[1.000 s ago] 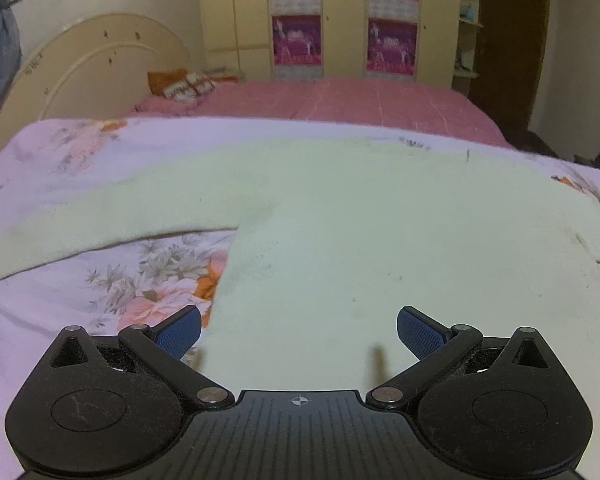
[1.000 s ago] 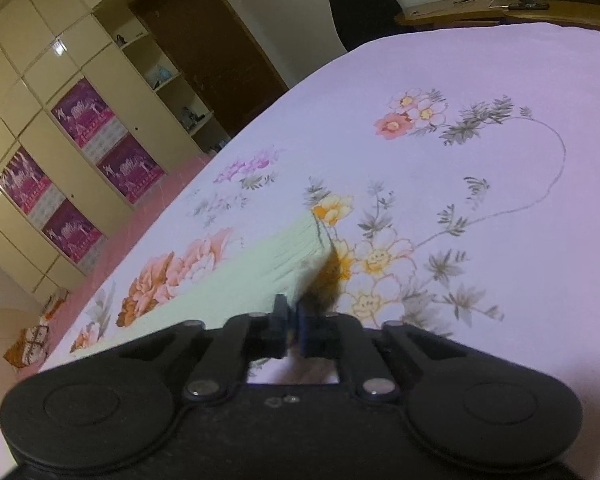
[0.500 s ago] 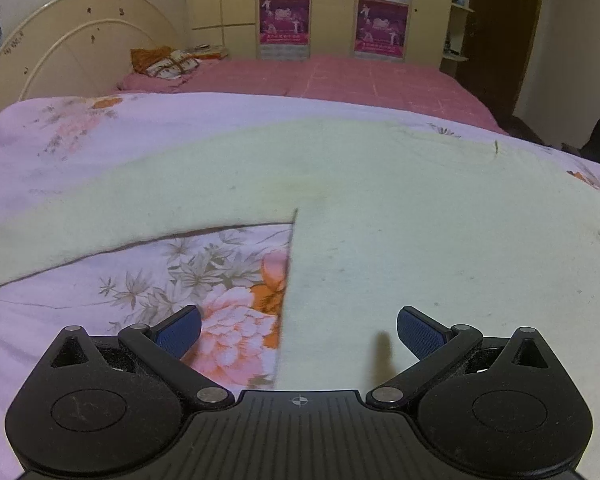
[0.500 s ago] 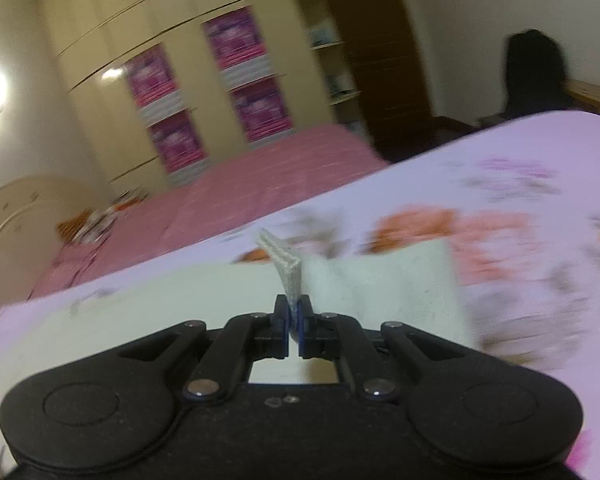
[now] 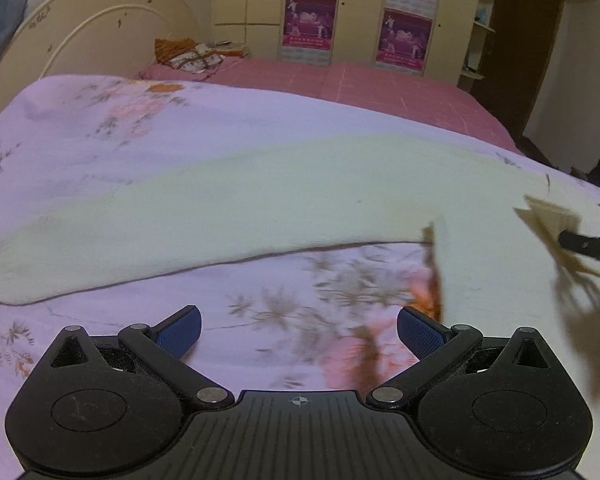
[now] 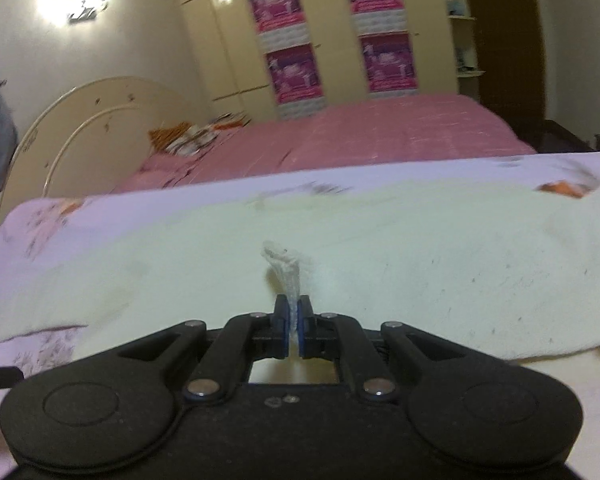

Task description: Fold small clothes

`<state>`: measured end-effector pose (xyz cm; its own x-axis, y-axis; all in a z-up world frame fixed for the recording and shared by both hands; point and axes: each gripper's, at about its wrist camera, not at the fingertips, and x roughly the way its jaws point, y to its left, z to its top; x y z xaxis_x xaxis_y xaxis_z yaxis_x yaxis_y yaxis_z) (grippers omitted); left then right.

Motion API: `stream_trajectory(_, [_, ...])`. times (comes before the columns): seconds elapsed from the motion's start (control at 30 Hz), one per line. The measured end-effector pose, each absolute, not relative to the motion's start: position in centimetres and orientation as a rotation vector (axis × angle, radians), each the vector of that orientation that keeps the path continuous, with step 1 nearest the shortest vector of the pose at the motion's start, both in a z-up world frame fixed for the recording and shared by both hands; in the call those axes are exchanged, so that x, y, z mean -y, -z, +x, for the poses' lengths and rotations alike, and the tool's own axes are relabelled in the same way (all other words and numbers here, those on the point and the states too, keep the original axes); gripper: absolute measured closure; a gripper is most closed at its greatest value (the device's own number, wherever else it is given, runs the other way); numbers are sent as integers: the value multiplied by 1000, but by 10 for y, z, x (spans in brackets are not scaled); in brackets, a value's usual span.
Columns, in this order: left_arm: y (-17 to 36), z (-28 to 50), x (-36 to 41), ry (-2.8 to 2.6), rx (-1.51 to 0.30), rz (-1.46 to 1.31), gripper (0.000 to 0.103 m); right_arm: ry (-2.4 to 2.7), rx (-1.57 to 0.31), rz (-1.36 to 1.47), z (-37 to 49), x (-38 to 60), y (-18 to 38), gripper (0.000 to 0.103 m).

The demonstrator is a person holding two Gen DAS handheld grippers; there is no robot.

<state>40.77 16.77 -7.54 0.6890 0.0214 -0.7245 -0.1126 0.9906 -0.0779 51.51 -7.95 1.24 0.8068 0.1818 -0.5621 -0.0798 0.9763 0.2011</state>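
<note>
A pale cream long-sleeved top point(image 5: 300, 184) lies flat on a lilac floral bedsheet point(image 5: 100, 128). One sleeve stretches out toward the left. My left gripper point(image 5: 299, 330) hovers open over the sheet just below that sleeve, with nothing between its blue pads. My right gripper point(image 6: 294, 330) is shut on the cuff point(image 6: 288, 276) of the other sleeve and holds it up over the body of the top point(image 6: 420, 264). In the left wrist view the right gripper point(image 5: 588, 244) enters from the right edge with the lifted cuff point(image 5: 548, 220).
A second bed with a pink cover point(image 5: 340, 80) stands behind, with a cream curved headboard point(image 5: 100, 36) and a patterned pillow point(image 5: 196, 58). Cream wardrobes with magenta posters point(image 6: 296, 64) line the far wall. A dark door point(image 5: 528, 40) is at the right.
My right gripper has swung left with the sleeve cuff, from the bare sheet to above the top's body, and its wrist has rolled level. My left gripper has slid left off the body.
</note>
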Motion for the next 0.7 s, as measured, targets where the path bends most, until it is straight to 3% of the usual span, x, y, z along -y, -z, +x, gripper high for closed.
stream_trajectory(0.23, [78, 415, -175, -27, -793, -173, 0, -182, -644, 156, 535, 39, -4, 97])
stream_trajectory(0.43, [70, 434, -149, 65, -764, -215, 1, -200, -623, 145, 524, 39, -6, 80])
stream_trajectory(0.47, [68, 441, -141, 99, -757, -230, 5, -198, -601, 155, 516, 45, -11, 78])
stream_trajectory(0.5, [68, 448, -133, 129, -752, -243, 35, -190, -585, 168, 505, 50, -13, 78])
stream_trajectory(0.53, [68, 459, -121, 164, -768, -256, 46, -175, -579, 185, 497, 58, -15, 78])
stream_trajectory(0.57, [70, 469, -108, 201, -780, -275, 51, -160, -576, 208, 490, 68, -17, 76])
stream_trajectory(0.7, [77, 501, -65, 292, -794, -341, 51, -108, -568, 273, 465, 106, -21, 76])
